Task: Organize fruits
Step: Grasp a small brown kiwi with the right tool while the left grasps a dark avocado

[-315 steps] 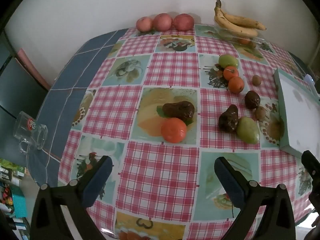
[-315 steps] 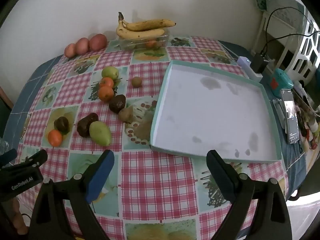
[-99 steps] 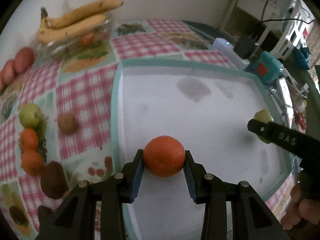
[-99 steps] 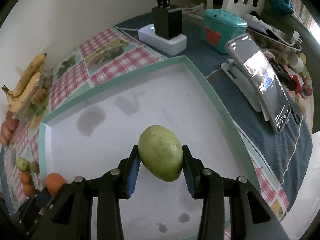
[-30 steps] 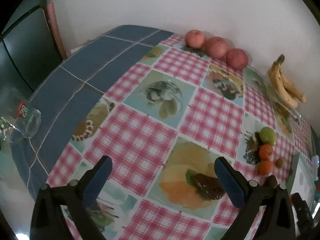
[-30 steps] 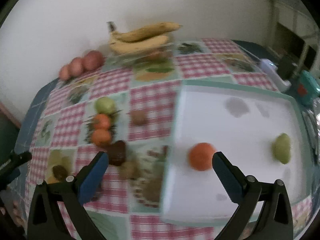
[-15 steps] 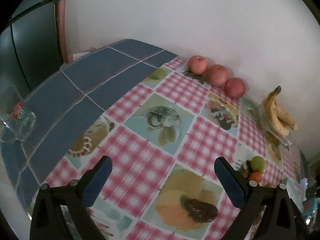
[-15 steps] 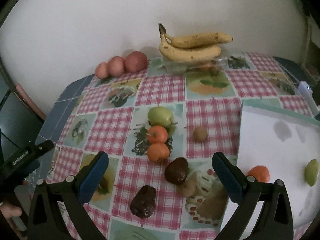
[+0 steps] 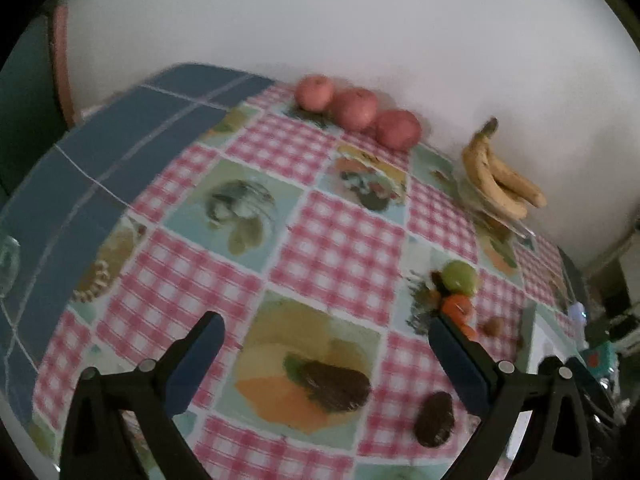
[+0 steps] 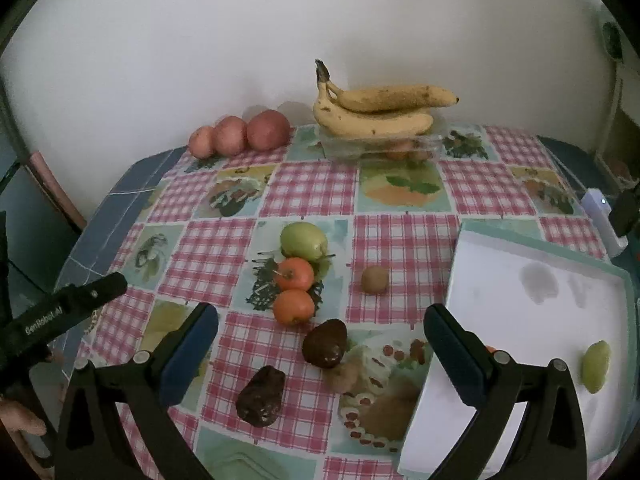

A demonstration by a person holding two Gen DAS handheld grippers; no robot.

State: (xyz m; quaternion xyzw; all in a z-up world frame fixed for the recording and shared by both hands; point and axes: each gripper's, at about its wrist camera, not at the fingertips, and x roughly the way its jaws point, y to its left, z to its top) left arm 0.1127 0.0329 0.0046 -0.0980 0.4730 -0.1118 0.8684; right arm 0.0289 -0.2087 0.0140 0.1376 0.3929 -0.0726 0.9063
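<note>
Both grippers hover open and empty over the checked tablecloth. My left gripper (image 9: 326,352) is above a dark avocado (image 9: 334,384); a second dark avocado (image 9: 434,418) lies to its right. My right gripper (image 10: 320,348) is just short of a dark avocado (image 10: 325,342), with another (image 10: 261,396) nearer left. Behind them lie two oranges (image 10: 293,306), a green apple (image 10: 303,241) and a kiwi (image 10: 375,279). The white tray (image 10: 520,320) at right holds a green mango (image 10: 596,366). A sliver of orange shows behind the right finger.
Bananas (image 10: 380,112) rest on a clear container (image 10: 380,148) at the back wall, three red apples (image 10: 240,134) to their left. A power strip (image 10: 600,216) sits beyond the tray. The left gripper's finger (image 10: 72,304) reaches in from the left edge.
The orange and the green mango held 3.3 s ago now lie in the tray. Both grippers are open and back over the loose fruit, the left one having drifted right.
</note>
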